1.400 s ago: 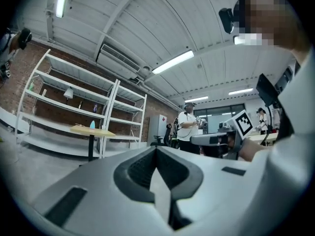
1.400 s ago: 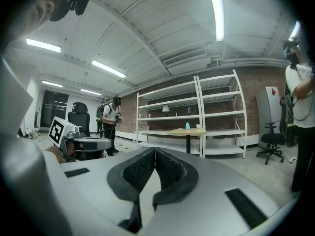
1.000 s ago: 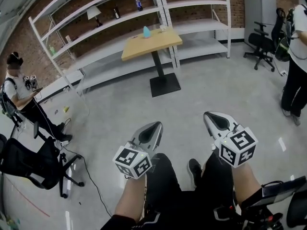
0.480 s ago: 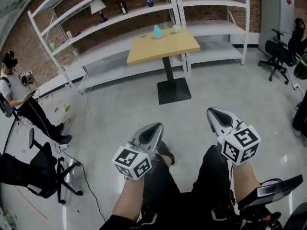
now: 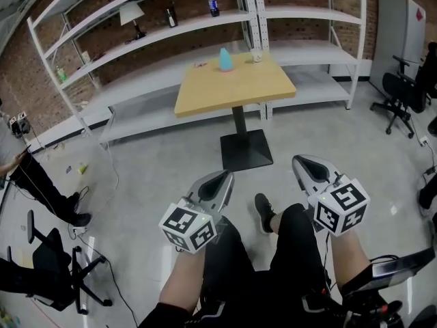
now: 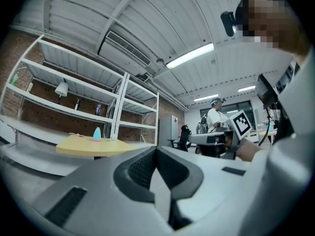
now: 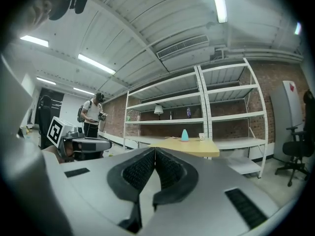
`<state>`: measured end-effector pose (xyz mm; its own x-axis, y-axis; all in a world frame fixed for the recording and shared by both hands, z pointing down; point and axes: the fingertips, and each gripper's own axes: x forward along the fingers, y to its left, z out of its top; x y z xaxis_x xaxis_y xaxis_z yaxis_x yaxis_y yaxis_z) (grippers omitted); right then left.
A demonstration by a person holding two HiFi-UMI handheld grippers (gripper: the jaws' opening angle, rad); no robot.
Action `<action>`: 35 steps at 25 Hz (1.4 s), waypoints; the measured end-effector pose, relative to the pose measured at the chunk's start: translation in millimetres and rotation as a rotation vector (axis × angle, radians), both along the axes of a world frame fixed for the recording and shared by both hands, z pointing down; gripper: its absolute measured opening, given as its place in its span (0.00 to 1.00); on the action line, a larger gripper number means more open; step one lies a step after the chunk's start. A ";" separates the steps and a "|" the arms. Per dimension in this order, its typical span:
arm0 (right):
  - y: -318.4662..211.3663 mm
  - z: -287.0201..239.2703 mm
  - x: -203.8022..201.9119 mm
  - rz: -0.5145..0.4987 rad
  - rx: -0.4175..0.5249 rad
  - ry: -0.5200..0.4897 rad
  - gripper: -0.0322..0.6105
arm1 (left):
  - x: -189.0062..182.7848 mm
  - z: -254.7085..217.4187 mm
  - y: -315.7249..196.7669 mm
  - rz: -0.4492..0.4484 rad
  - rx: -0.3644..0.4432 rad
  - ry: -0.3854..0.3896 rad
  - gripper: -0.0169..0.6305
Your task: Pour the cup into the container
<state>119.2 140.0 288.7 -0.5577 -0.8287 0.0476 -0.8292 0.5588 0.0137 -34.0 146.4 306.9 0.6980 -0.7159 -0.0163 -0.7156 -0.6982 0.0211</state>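
table (image 5: 235, 84) is seen nearer in the head view than 1 second ago, and the seated person (image 5: 41, 186) at the left is carried almost out of frame. ceiling lights (image 6: 189, 56) are shown only in the 2 gripper views. left gripper (image 5: 225, 178) and right gripper (image 5: 300, 162) are held level, jaws pressed together on nothing. a small pale cup (image 5: 257, 55) and a teal cone (image 5: 225, 59) are stood apart near the table's far edge; contents cannot be made out.

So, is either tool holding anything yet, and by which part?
Nothing is held. The left tool and the right tool are both shut with nothing between their jaws.
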 end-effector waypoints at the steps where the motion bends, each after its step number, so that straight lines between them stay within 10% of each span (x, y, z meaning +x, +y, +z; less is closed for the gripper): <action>1: -18.1 -2.1 1.0 0.002 0.002 -0.003 0.05 | 2.2 -2.1 -19.3 0.006 0.001 -0.004 0.02; 35: -574.3 -35.3 -5.0 0.073 0.042 -0.081 0.10 | -12.5 -40.9 -566.7 0.072 0.014 -0.021 0.02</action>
